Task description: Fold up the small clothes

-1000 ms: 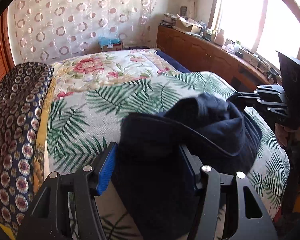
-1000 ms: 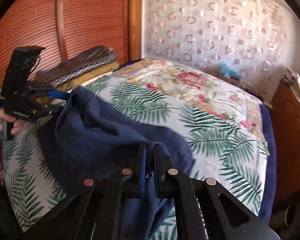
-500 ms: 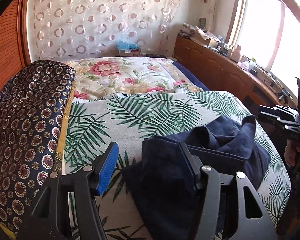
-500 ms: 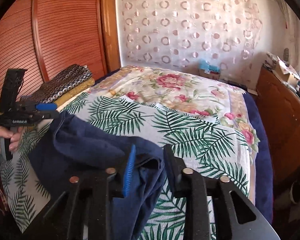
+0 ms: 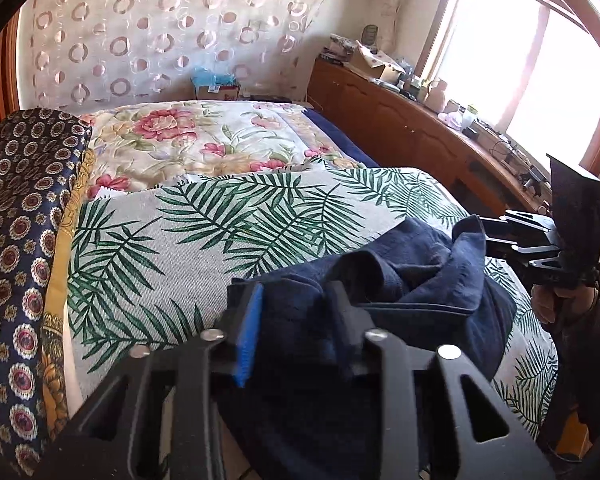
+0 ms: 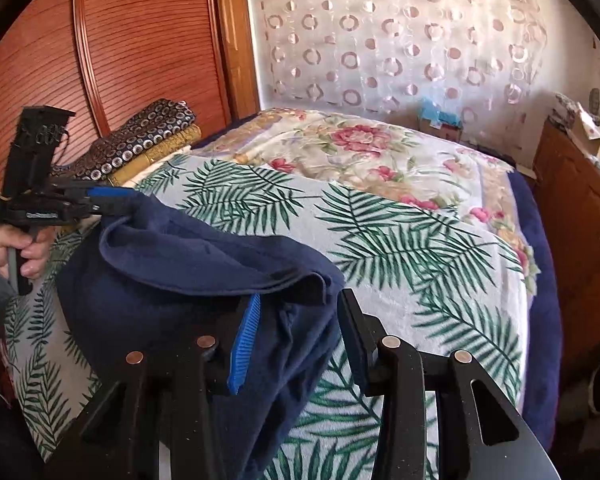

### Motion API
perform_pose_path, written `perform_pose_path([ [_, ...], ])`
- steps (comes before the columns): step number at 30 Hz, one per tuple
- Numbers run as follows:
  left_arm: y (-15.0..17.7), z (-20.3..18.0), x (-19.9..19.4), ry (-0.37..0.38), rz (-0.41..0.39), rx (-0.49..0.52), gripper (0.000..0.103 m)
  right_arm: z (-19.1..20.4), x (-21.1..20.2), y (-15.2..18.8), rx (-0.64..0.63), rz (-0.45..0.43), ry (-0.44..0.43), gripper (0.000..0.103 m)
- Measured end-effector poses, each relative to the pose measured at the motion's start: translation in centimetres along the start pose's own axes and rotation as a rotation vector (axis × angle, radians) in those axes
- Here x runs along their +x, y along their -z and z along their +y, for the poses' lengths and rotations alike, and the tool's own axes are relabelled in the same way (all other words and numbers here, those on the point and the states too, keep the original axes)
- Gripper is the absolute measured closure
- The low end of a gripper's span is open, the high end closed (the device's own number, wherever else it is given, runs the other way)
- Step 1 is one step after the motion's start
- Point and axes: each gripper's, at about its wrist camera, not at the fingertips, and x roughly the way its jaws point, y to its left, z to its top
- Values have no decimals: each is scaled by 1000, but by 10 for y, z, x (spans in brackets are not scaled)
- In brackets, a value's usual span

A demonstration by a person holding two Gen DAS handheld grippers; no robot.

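A dark navy garment (image 5: 412,292) lies bunched on the palm-leaf blanket (image 5: 204,232) at the bed's near edge; it also shows in the right wrist view (image 6: 188,280). My left gripper (image 5: 296,300) is open, its jaws a hand's width apart around a fold of the navy cloth. My right gripper (image 6: 300,320) is open too, with the garment's hem lying between its jaws. In the right wrist view the left gripper (image 6: 112,196) sits at the garment's far corner. In the left wrist view the right gripper (image 5: 488,236) touches the garment's right corner.
A floral quilt (image 5: 204,140) covers the far half of the bed. Folded patterned bedding (image 5: 16,216) is stacked at the left, against a wooden headboard (image 6: 120,40). A wooden cabinet (image 5: 400,128) with clutter runs under the window on the right.
My right gripper went from shut on the garment to wide open. My left gripper's jaws have narrowed around the cloth. The garment has dropped from lifted to lying lower on the blanket.
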Motion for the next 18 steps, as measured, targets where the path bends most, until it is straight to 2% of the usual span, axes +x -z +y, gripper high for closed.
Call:
perform_pose_path([
  [3,-2,0,-3,-12,-14,17,95,-10,9,-5,1,-5,-33,62],
  [4,-2,0,-4,-19,-24,21,96,-12,10,-5,-4,-14,-38,68],
  [5,-2,0,-7,-44,-39,23,97,-13,15,-5,-3,-25,-44,84],
  [8,-3,7,-11,-93,-64,-3,97,-19,17,-4,37,-41,-77,96],
  [10,-3,12,-10,-138,-75,-19,97,-28,16,-4,105,-73,-4,97],
  [13,-5,17,-6,-172,-55,-61,97,-39,23,-1,233,-19,48,97],
  [16,-6,17,-7,-194,-47,-53,78,-33,19,3,201,-34,71,97],
  [18,-6,14,-12,-190,-63,-38,58,-28,16,4,186,-24,98,87],
])
